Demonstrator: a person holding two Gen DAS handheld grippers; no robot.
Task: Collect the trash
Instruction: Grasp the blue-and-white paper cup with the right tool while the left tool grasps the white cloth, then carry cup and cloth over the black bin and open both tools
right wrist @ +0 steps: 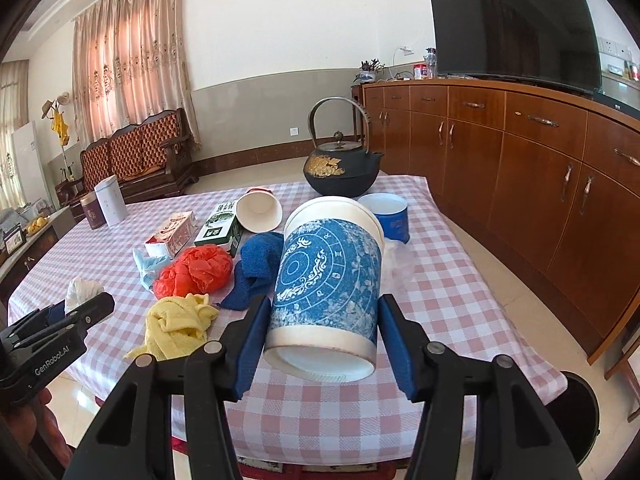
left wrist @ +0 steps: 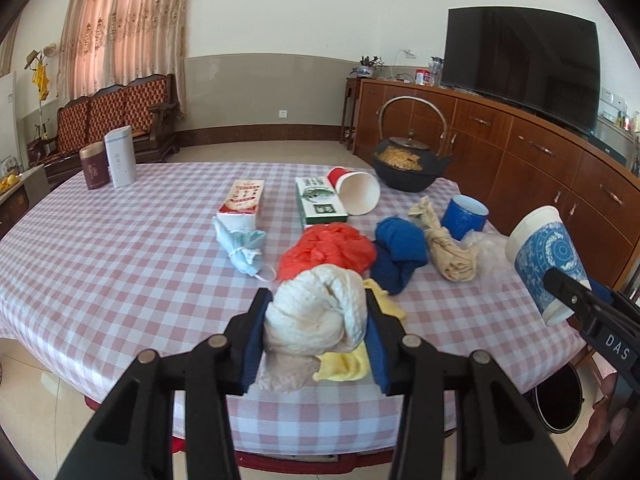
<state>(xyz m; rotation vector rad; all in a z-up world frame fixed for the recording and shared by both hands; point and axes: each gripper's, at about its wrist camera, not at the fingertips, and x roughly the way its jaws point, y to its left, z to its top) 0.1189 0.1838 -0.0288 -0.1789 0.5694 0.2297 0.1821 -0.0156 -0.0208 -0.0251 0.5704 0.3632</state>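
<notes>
Left tongs (left wrist: 316,320), marked "GenRobot.AI", clamp a white wad (left wrist: 320,312); right tongs (right wrist: 324,340), seemingly "DAS", clamp a blue cup (right wrist: 328,280).

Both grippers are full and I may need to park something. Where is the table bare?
Bare checkered cloth lies between the two canisters and the near edge, left of the face mask. From the red bag to the blue cup it is crowded.

Black bin (right wrist: 576,412) mostly behind table edge (right wrist: 520,368), lower right.
</notes>
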